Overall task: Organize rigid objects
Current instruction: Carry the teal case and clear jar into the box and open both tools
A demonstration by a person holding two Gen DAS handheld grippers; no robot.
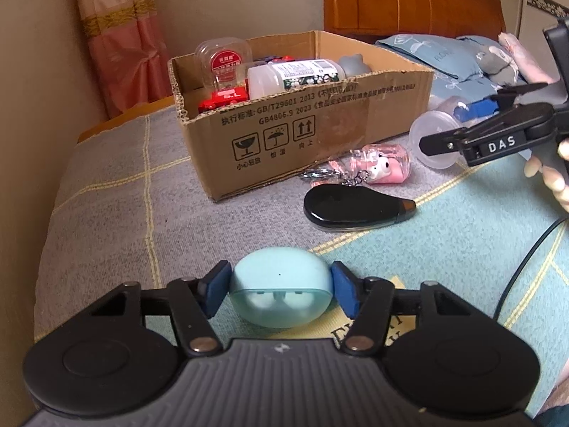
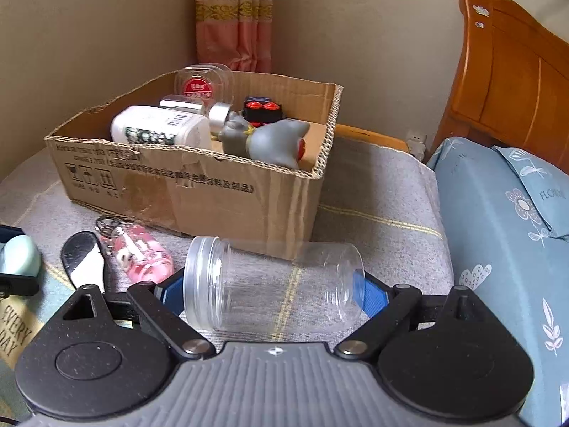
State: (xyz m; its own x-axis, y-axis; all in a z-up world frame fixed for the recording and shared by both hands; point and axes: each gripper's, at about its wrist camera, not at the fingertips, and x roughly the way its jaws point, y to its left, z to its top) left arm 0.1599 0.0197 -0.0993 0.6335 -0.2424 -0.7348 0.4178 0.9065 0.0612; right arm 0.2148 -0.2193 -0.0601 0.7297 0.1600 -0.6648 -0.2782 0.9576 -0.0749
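My left gripper (image 1: 281, 290) is shut on a light blue earbud case (image 1: 281, 281) low over the bed. My right gripper (image 2: 274, 290) is shut on a clear plastic jar (image 2: 274, 281) lying sideways, held by its two ends; it also shows in the left wrist view (image 1: 432, 135). An open cardboard box (image 1: 320, 131) stands on the grey blanket ahead, holding a white bottle (image 1: 295, 74), a clear red-label case (image 1: 222, 60), a red item and a grey toy (image 2: 270, 142). A black teardrop-shaped device (image 1: 352, 208) and a pink keychain charm (image 1: 380, 165) lie in front of the box.
A blue floral pillow (image 2: 505, 220) lies to the right, with a wooden headboard (image 2: 512, 71) behind it. A wall and pink curtain (image 1: 117, 42) stand behind the box. A black cable (image 1: 526, 259) runs over the teal blanket at right.
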